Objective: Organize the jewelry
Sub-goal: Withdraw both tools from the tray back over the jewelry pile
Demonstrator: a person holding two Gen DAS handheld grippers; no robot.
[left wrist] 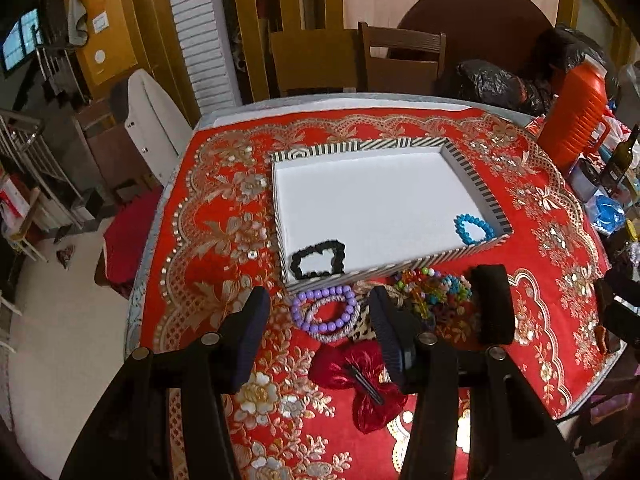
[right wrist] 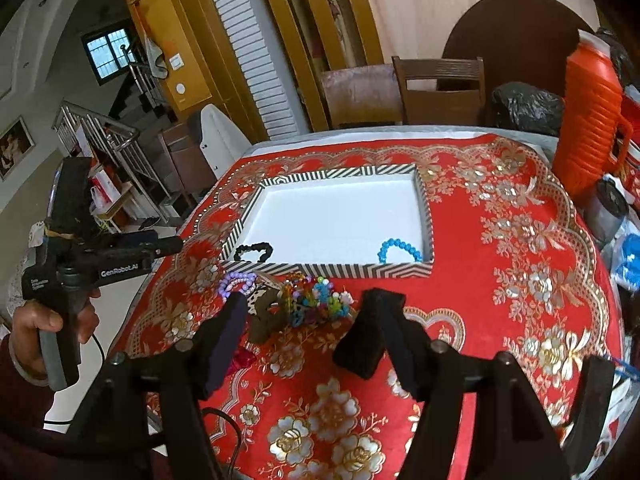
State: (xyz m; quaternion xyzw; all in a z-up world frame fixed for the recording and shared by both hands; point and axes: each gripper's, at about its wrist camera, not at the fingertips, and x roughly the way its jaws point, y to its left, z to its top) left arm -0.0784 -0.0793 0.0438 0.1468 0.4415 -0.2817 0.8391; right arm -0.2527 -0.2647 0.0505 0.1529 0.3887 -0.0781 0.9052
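A striped-rim white tray (left wrist: 396, 145) (right wrist: 328, 270) sits mid-table and holds a black scrunchie (left wrist: 318, 259) (right wrist: 253, 251) and a blue bead bracelet (left wrist: 474, 227) (right wrist: 399, 249). In front of it lie a purple bead bracelet (left wrist: 324, 307) (right wrist: 237, 281), a pile of coloured beads (left wrist: 434, 290) (right wrist: 316, 299) and a red bow clip (left wrist: 360, 384). My left gripper (left wrist: 320, 322) is open and empty, its fingers either side of the purple bracelet. My right gripper (right wrist: 306, 322) is open and empty just before the bead pile.
A red and gold floral cloth (left wrist: 208, 248) (right wrist: 500, 280) covers the table. An orange jug (left wrist: 576, 116) (right wrist: 590, 120), a bottle (left wrist: 622, 160) and clutter stand at the right edge. Wooden chairs (left wrist: 400, 60) stand behind the table. The table drops off at the left.
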